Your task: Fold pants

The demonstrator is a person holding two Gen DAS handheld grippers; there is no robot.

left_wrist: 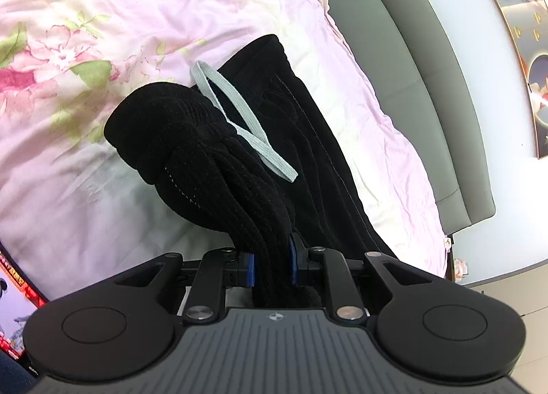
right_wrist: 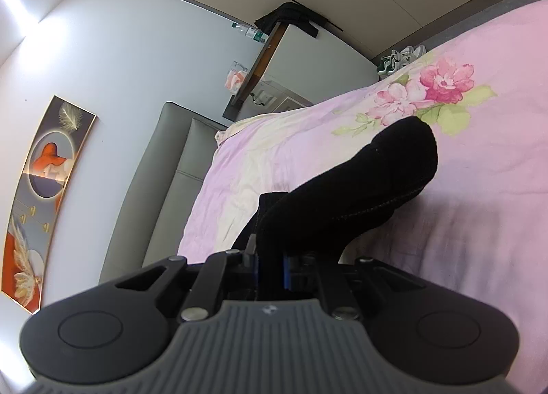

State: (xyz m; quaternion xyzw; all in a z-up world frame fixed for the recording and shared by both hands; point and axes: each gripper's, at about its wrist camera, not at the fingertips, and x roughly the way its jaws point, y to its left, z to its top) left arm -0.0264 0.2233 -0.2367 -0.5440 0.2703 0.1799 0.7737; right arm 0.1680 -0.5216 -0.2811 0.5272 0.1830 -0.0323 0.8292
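Note:
Black ribbed pants [left_wrist: 212,154] lie bunched on a pink floral bedsheet [left_wrist: 102,34], with a grey drawstring [left_wrist: 239,116] looping across the waistband. My left gripper [left_wrist: 272,263] is shut on a thick fold of the waistband, the cloth pinched between its blue pads and lifted off the bed. In the right wrist view the same black pants [right_wrist: 359,185] rise from the sheet [right_wrist: 479,205] in an arch. My right gripper [right_wrist: 270,270] is shut on a thinner fold of that fabric, held clear of the bed.
A grey padded headboard [left_wrist: 411,61] runs along the bed's far side, below a white wall with a long framed picture [right_wrist: 41,195]. A bedside cabinet [right_wrist: 301,61] with bottles and dark clothing on top stands in the corner. Shoes [right_wrist: 400,58] sit beyond the bed.

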